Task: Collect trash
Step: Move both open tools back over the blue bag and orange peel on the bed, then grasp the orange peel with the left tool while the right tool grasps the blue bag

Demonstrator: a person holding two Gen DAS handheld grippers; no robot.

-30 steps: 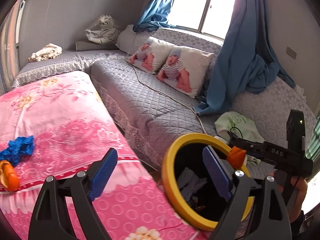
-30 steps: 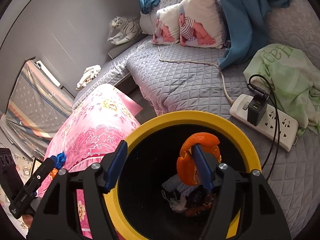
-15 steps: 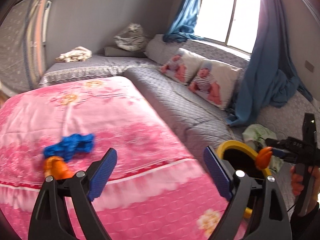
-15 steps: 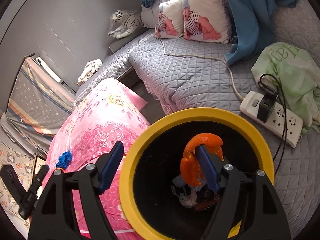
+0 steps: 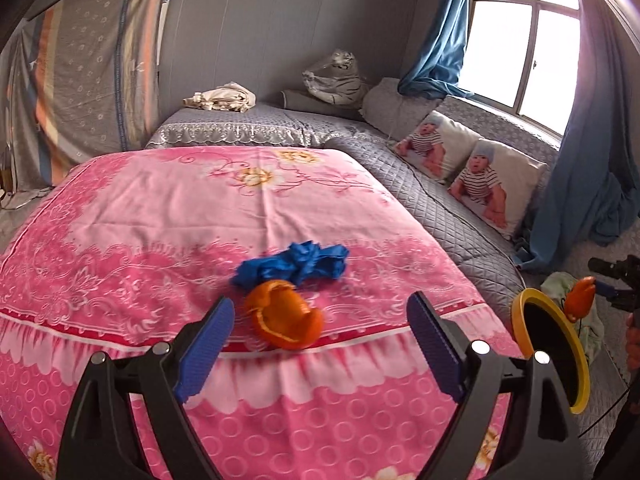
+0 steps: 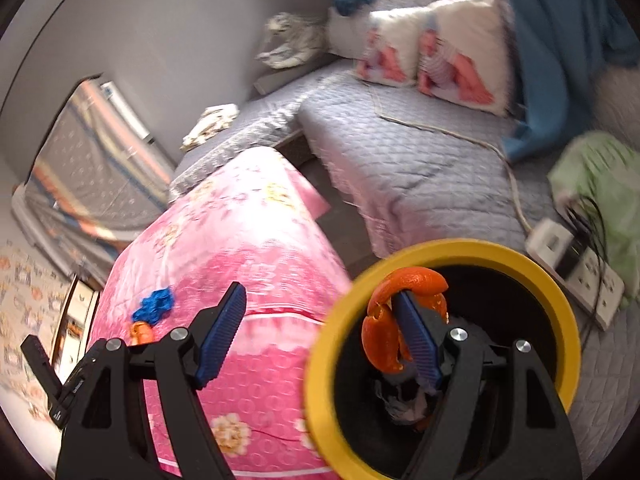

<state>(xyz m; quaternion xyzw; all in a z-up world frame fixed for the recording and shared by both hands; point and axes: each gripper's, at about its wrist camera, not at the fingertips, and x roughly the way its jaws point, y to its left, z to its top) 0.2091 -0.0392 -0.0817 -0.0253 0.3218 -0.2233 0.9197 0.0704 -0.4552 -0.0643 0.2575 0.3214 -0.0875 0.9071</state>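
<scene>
The left gripper [image 5: 320,344] is wide open and holds nothing. An orange peel [image 5: 285,315] lies on the pink blanket [image 5: 160,208], right between its blue fingers [image 5: 205,351]. A crumpled blue glove [image 5: 294,264] sits just behind the peel, touching it. To do this well, I think the left gripper should go down a little, close on the peel only, and not pinch the blanket or the glove. The right gripper [image 6: 320,336] is wide open too, over the yellow bin [image 6: 320,364]. A second peel [image 6: 394,320] hangs hooked on its right finger, above the trash inside. A small shake may drop it in.
</scene>
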